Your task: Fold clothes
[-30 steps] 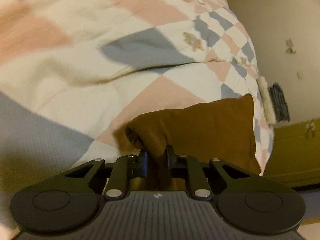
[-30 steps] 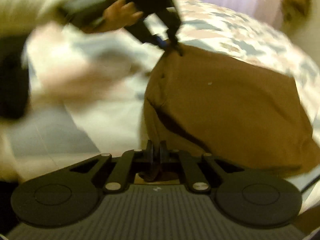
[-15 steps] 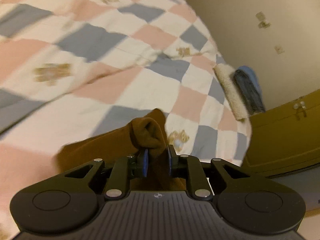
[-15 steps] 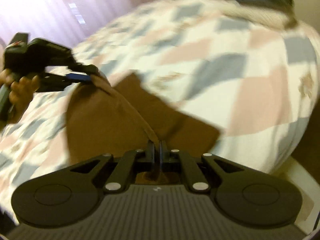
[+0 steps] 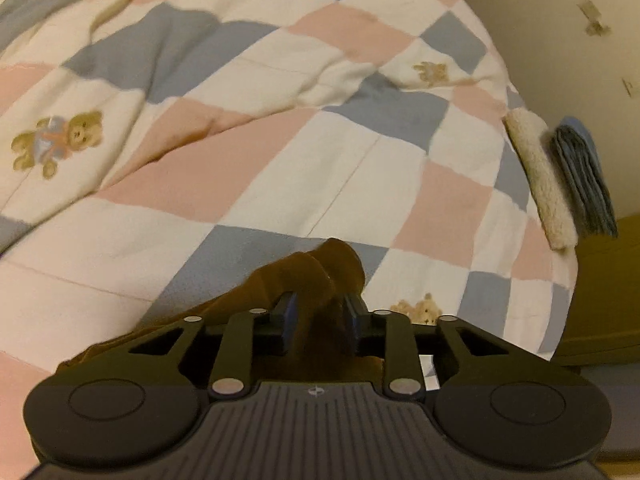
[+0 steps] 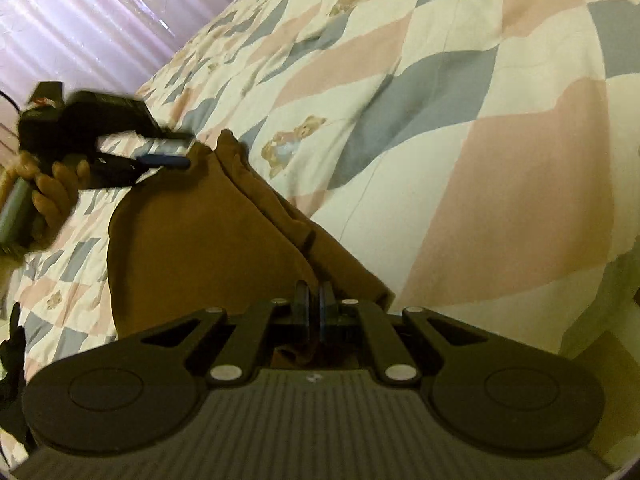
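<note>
Scene: a brown knit garment (image 6: 200,240) lies folded on a quilted bedspread of cream, pink and grey-blue squares with teddy-bear prints (image 5: 320,152). In the right wrist view the garment spreads from the near edge of the bed up and to the left, with a doubled fold line running diagonally along its right side.

Right gripper (image 6: 315,308): jaws pressed together on the near corner of the brown garment; cloth bunches just behind the pads.

Left gripper (image 5: 318,312): jaws have just been opening. A rolled bunch of the brown garment sits between the blue-padded fingers (image 5: 289,316). The cloth appears to touch the left pad; a narrow gap shows at the right one, so the grip looks slackened. In the right wrist view the same gripper, held by a person's hand (image 6: 52,196), has its tips at the garment's far corner.

Periphery, left wrist view: a cream fleecy folded cloth (image 5: 540,184) and a stack of grey-blue folded fabric (image 5: 584,184) sit side by side at the far right edge of the bed, well apart from the garment. A pale wall (image 5: 560,40) stands beyond.
</note>
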